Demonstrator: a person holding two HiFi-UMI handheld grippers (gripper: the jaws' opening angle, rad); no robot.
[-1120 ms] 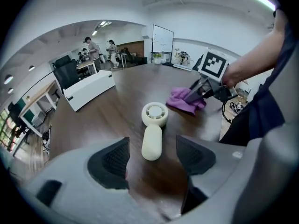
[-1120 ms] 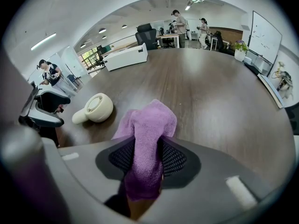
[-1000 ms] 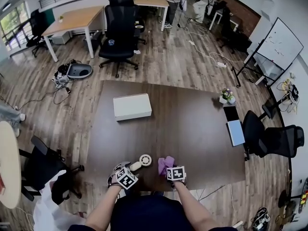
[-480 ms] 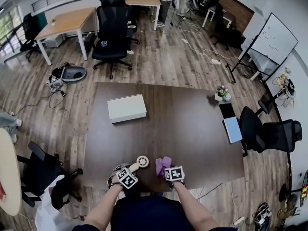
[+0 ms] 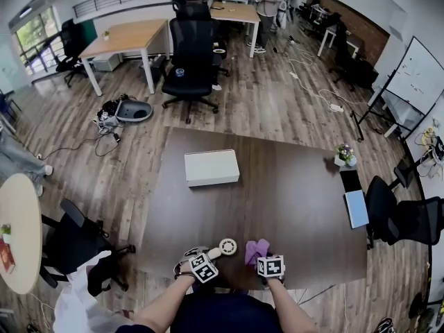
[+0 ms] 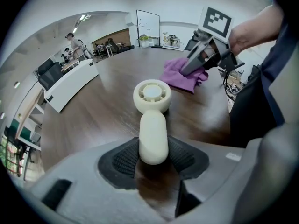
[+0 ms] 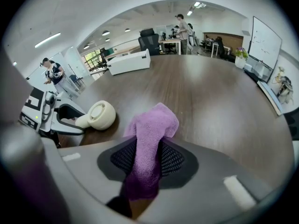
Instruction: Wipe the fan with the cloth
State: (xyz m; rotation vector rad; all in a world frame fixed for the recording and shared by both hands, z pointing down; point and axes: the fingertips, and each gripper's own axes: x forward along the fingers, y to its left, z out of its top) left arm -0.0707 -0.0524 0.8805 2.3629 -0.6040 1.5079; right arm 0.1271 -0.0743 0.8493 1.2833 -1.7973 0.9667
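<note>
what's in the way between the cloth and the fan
Nothing visible. Only bare table lies between the cloth and the fan, whose round head sits just left of the cloth in the right gripper view.

The fan (image 6: 152, 111) handle end is covered by closing left claw (image 6: 153, 155); cloth (image 7: 152, 129) tail is hidden inside closing right claw (image 7: 148, 160).

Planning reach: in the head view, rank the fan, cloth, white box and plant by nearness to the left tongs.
1. The fan, handle between the closing left tongs.
2. The cloth, just right of the fan.
3. The box, straight ahead, mid-table.
4. The plant, far right edge.
</note>
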